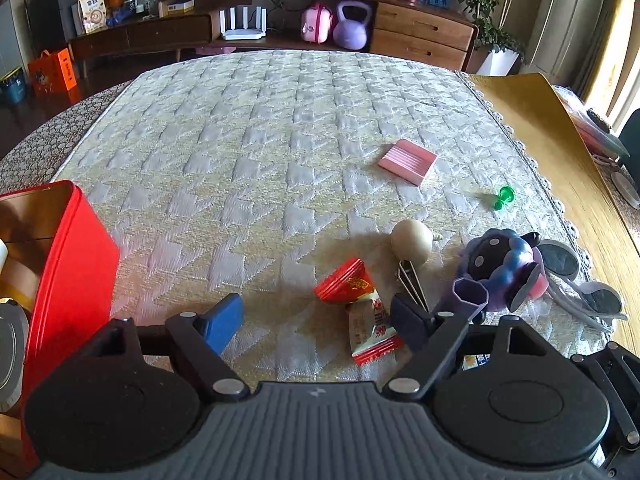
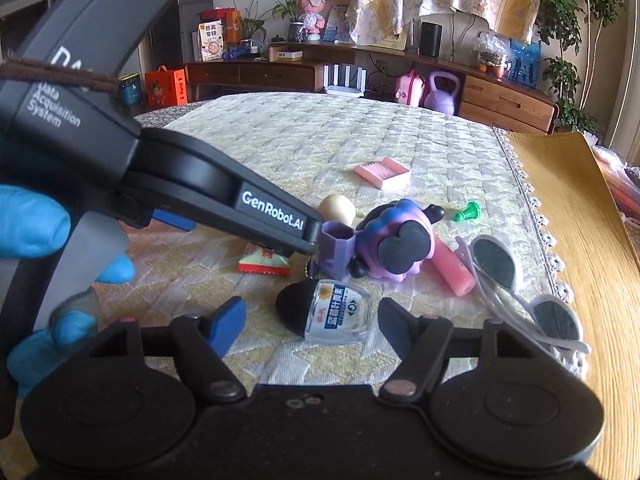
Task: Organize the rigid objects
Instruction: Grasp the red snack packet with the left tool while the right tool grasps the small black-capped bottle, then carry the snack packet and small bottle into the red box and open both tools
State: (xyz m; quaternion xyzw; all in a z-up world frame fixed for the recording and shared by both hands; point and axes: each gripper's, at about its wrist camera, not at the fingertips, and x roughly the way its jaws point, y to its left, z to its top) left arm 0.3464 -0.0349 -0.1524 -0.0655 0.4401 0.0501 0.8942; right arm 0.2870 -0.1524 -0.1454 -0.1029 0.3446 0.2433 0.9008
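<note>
My left gripper (image 1: pixel 316 320) is open, low over the quilted mat, with a red candy wrapper (image 1: pixel 362 312) between its fingers. A wooden ball (image 1: pixel 412 242), a metal binder clip (image 1: pixel 412 284) and a purple figure toy (image 1: pixel 500 272) lie just right of it. My right gripper (image 2: pixel 312 316) is open around a small clear bottle with a black cap (image 2: pixel 328 312). The left gripper's body (image 2: pixel 160 176) crosses the right wrist view and touches the purple toy (image 2: pixel 392 244). A pink cylinder (image 2: pixel 454 270) lies beside the toy.
An open red tin box (image 1: pixel 68 256) stands at the left. A pink ridged block (image 1: pixel 408 160), a green peg (image 1: pixel 504 196) and white sunglasses (image 1: pixel 576 276) lie on the mat. A wooden tabletop (image 2: pixel 580 240) lies to the right. Cabinets stand behind.
</note>
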